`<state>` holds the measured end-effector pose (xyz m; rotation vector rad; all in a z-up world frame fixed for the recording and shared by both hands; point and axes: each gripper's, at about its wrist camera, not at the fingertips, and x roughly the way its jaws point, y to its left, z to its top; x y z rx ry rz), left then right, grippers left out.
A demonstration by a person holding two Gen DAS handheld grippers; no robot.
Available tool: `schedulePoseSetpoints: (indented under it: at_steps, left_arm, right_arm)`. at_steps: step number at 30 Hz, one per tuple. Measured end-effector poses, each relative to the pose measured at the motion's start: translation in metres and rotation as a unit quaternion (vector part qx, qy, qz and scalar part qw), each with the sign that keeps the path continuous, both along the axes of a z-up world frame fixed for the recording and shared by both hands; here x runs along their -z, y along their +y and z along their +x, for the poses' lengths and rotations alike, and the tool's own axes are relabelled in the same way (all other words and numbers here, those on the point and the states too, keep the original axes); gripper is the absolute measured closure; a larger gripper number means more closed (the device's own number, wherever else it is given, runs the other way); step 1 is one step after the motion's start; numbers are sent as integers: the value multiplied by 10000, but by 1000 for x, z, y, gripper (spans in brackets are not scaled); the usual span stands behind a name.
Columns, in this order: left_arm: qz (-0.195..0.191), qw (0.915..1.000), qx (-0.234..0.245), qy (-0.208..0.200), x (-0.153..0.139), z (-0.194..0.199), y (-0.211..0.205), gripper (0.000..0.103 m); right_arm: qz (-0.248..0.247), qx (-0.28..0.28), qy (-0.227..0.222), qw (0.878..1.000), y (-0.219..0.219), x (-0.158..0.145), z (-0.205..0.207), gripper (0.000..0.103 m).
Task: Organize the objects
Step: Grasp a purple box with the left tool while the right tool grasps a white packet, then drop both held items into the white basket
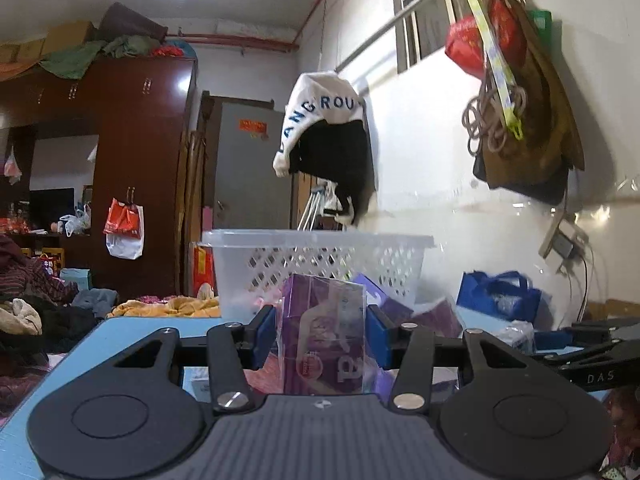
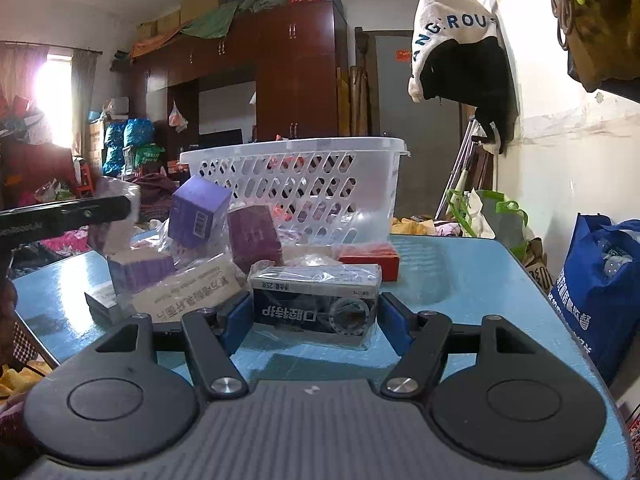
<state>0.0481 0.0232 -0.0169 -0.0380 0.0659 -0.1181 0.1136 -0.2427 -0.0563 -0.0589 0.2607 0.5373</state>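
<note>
In the left wrist view my left gripper (image 1: 322, 332) is shut on an upright purple box wrapped in clear plastic (image 1: 324, 332), held above the blue table (image 1: 120, 344) in front of the white plastic basket (image 1: 320, 264). In the right wrist view my right gripper (image 2: 314, 312) has its blue pads on both ends of a dark box in clear plastic (image 2: 316, 300) resting on the blue table (image 2: 460, 280). The white basket (image 2: 296, 184) stands behind a pile of purple boxes (image 2: 200, 212), a beige box (image 2: 188, 292) and a red box (image 2: 370, 260).
The left gripper's black arm (image 2: 60, 216) reaches in at the right view's left edge; the right gripper's arm (image 1: 596, 356) shows at the left view's right. A blue bag (image 2: 600, 280) stands right of the table by the wall. Clothes hang on the wall (image 2: 460, 48).
</note>
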Motion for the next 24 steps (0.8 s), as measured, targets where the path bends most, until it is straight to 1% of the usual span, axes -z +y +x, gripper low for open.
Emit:
schedulePoseSetpoints:
  at_steps: [7, 13, 16, 18, 20, 22, 24]
  left_arm:
    - [-118, 9999, -72, -80, -4, 0, 8, 51]
    - [-138, 9999, -88, -38, -3, 2, 11, 51]
    - [-226, 9997, -86, -44, -4, 2, 13, 51]
    - [-342, 9994, -57, -34, -6, 4, 16, 51]
    - [-478, 9989, 10, 2, -11, 10, 18, 51]
    - [-589, 9982, 113, 49, -22, 21, 20, 51]
    - [-688, 9974, 212, 104, -39, 38, 21, 51]
  right_arm:
    - [75, 43, -83, 9999, -3, -3, 0, 33]
    - [78, 22, -151, 9999, -2, -6, 0, 33]
    - [93, -2, -198, 9998, -2, -10, 1, 33]
    - [84, -45, -307, 9995, 2, -18, 1, 33]
    - [107, -87, -496, 9987, 7, -34, 3, 33]
    - [205, -107, -722, 9971, 13, -52, 9, 33]
    - [221, -124, -840, 9961, 23, -71, 22, 33]
